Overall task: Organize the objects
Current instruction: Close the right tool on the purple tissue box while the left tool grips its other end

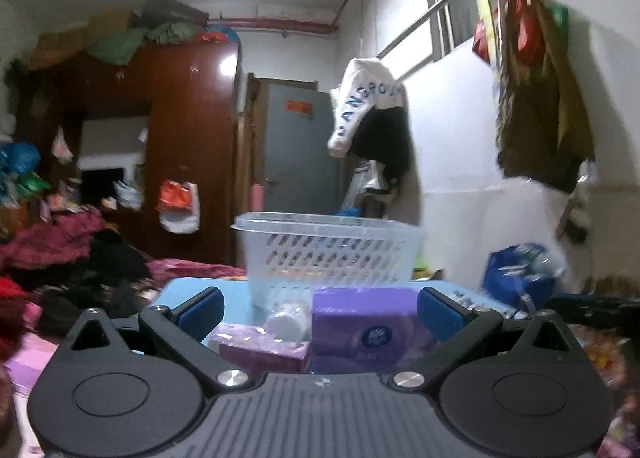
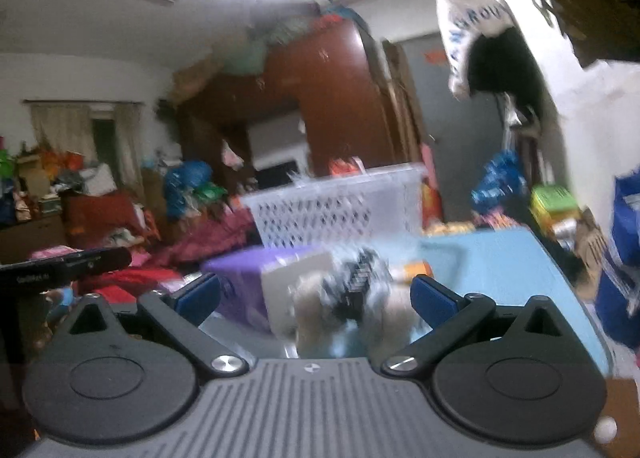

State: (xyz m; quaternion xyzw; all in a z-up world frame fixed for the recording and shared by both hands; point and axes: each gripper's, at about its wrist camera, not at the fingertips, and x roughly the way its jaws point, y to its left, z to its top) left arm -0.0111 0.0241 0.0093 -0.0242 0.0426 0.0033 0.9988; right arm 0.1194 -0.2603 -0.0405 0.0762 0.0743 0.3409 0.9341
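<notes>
On the blue table (image 1: 236, 298), both the left gripper (image 1: 320, 312) and right gripper (image 2: 316, 298) gape empty before the purple boxes (image 1: 360, 322) near the basket (image 1: 332, 250), so pickup seems next, needing a squeeze.

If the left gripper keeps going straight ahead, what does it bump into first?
Probably the large purple tissue pack, lying right between the open left gripper fingers. A smaller purple pack and a white bottle sit beside it; the white slotted plastic basket stands behind. Depth is uncertain.
</notes>
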